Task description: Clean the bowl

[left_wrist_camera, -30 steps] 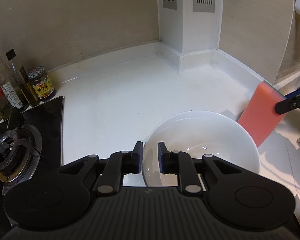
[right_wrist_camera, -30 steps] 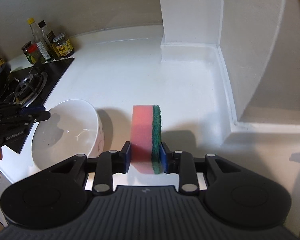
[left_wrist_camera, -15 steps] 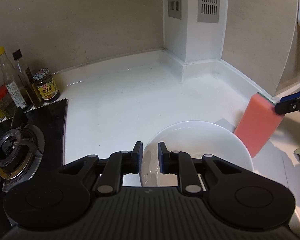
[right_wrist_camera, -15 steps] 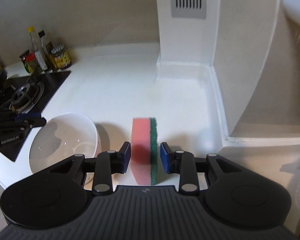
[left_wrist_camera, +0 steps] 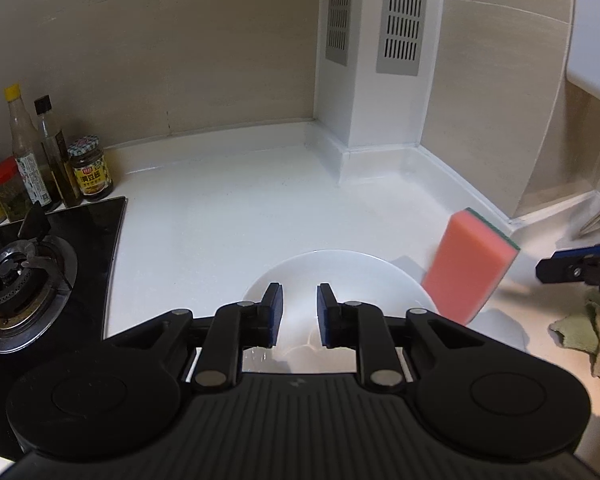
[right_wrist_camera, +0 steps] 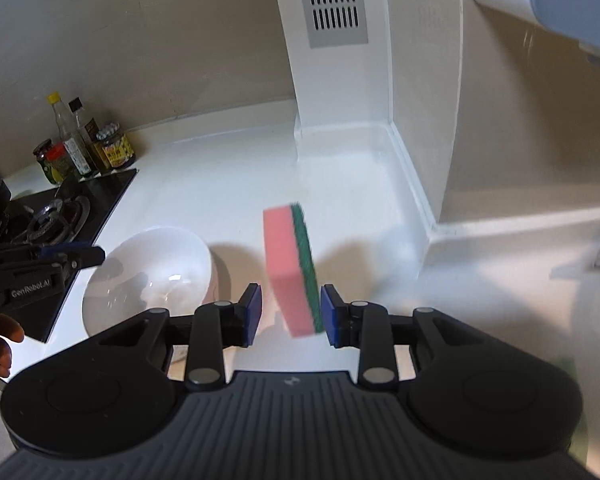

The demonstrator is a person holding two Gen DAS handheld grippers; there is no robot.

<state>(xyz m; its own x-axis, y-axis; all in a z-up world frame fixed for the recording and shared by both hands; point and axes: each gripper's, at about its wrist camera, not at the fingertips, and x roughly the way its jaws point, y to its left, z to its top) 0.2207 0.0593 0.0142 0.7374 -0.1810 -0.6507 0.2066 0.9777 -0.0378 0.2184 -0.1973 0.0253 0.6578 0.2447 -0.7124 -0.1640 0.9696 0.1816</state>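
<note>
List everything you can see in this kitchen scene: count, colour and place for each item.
bowl: one, white, on counter beside hob
sponge: one, pink with green face, tilted, right of bowl
counter: one, white
hob: one, black, left
bottles: two, clear and dark, behind hob
jars: three, by bottles
cloth: one, pale green, far right
vent grilles: two, grey, corner column
left gripper: black, blue pads, jaws opening above bowl, nothing between
right gripper: open, sponge between, ungripped
hand: one, behind left gripper

Both fisheye views were evenly, softly lit; straight wall edges bowed and corners vignetted black. The sponge was motion-blurred, casting soft shadows on the glossy countertop.
</note>
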